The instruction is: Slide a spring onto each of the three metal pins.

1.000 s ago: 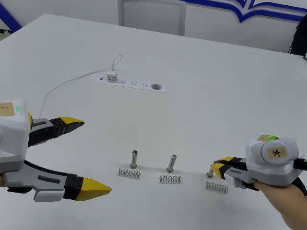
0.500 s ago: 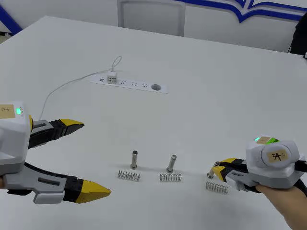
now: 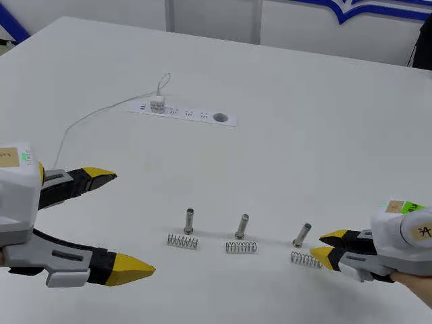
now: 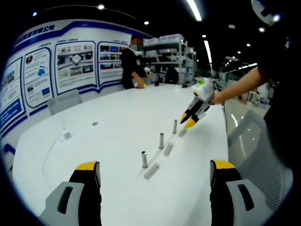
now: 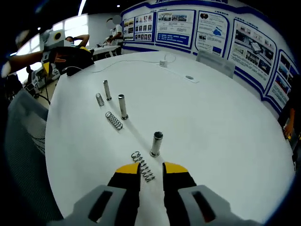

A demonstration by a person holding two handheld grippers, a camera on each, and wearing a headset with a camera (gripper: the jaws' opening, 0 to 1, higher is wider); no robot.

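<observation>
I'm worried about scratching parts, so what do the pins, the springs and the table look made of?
Pins: probably steel, with a smooth grey semi-gloss finish and bright highlights along the shafts.
Springs: thin coiled metal wire, silvery, glinting at each turn.
Table: an even white top, matte to satin, perhaps laminate or painted board; the look leaves that open.

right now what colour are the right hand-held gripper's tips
Yellow tips, best in the right gripper view.
</observation>
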